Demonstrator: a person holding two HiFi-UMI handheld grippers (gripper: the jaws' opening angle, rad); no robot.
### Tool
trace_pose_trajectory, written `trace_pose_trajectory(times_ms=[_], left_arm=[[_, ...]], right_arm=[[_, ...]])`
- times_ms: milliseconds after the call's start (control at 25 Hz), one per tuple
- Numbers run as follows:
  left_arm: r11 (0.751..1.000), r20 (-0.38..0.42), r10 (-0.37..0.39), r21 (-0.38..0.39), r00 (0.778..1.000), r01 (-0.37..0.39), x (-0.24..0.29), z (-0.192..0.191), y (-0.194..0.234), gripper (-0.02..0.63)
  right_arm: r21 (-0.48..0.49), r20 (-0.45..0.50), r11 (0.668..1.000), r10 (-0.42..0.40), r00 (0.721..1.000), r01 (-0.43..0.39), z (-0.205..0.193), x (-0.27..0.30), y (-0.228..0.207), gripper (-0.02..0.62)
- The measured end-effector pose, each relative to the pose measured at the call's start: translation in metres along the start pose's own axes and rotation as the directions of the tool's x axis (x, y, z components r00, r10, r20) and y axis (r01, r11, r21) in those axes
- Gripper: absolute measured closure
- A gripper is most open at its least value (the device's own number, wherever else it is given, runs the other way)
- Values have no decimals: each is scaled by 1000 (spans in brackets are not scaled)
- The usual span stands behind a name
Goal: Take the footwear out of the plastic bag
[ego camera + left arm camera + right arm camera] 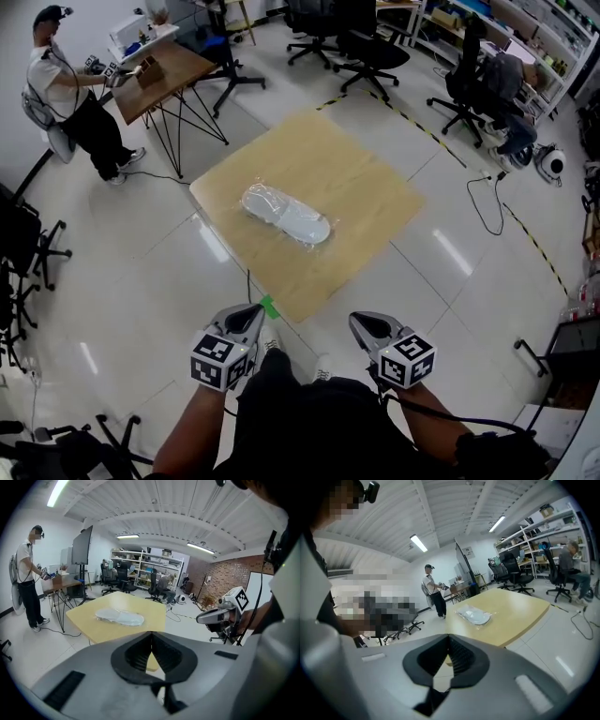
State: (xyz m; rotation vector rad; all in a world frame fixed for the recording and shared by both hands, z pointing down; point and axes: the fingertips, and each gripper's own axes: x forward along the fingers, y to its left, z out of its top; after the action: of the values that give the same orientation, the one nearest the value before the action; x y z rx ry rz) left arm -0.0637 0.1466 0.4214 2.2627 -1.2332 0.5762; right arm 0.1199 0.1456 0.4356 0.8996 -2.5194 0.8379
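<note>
glossy office floor (141,272), wooden bench (375,202), head view: footwear (298,221) inside clear plastic bag (262,199) mid-bench, left tongs (251,314) and right tongs (361,323) near its front edge, left gripper view: tongs closed on nothing, right gripper view: tongs closed, empty, bag well ahead

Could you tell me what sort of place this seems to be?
Probably a lab or workshop-style office: rolling office chairs, stocked shelving along the wall, and another person working at a side table.
</note>
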Motion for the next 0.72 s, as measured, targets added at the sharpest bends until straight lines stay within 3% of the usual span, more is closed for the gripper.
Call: trace_pose_trajectory(times_ms=[240, 480, 720], left_arm=[[993, 3, -96, 64, 995, 96, 51, 40, 48, 598], [961, -46, -239, 131, 970, 243, 94, 51, 64, 598], [941, -91, -259, 201, 962, 272, 133, 58, 90, 598]], right_arm=[[16, 34, 994, -112, 993, 112, 34, 29, -19, 594], [64, 71, 973, -224, 972, 220, 60, 70, -40, 594], [101, 57, 950, -303, 951, 297, 67, 85, -60, 592]])
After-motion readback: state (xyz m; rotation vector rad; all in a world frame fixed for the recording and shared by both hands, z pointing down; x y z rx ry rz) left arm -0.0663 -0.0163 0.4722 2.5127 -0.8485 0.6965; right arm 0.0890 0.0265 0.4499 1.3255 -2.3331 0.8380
